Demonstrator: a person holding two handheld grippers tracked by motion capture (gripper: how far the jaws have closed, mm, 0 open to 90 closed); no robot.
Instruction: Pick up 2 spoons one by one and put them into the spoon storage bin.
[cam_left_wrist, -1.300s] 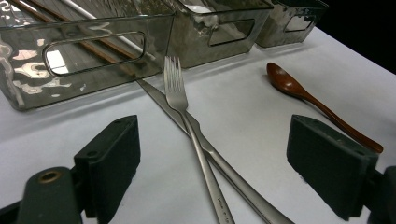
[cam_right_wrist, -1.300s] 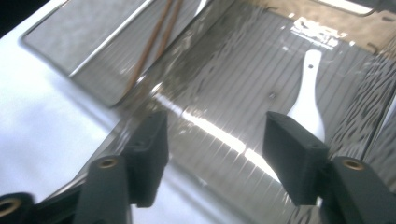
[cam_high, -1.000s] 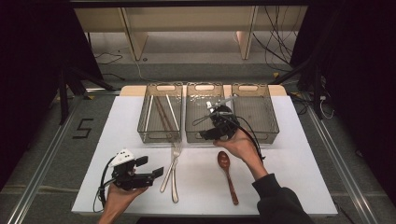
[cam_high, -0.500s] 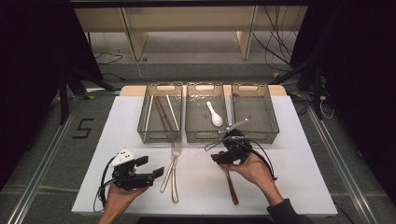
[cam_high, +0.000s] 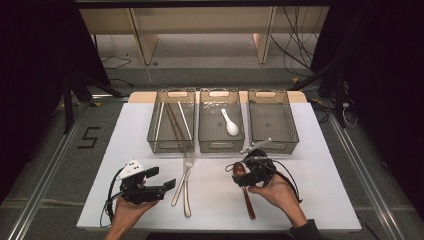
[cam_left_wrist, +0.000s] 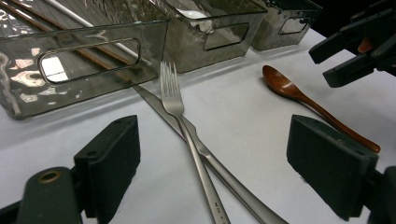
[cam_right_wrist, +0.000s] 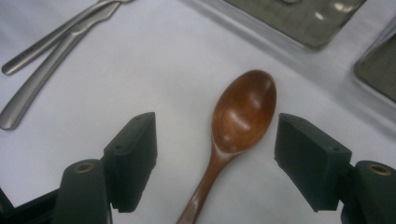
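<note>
Nearest the bench's front edge, the left gripper (cam_high: 150, 182) rests low at about seven o'clock on the white bench (cam_high: 320, 150), its fingers apart with nothing between them; in the left gripper view they frame a fork (cam_left_wrist: 175, 100) crossed over a knife (cam_left_wrist: 219, 165). At about five o'clock the right gripper (cam_right_wrist: 215, 158) hangs just over the wooden spoon (cam_right_wrist: 240, 114), its fingers spread wide on either side of the bowl and neck without touching the wood. The spoon lies flat on the bench, bowl pointing to twelve o'clock, handle running back toward the person's right hand (cam_high: 277, 192).

Farther off, along the twelve o'clock side, three clear bins stand in a row. The left bin (cam_high: 157, 140) holds chopsticks (cam_high: 172, 120), the middle bin (cam_high: 212, 145) holds a white spoon (cam_high: 230, 122), and the right bin (cam_high: 290, 127) stands just beside it.
</note>
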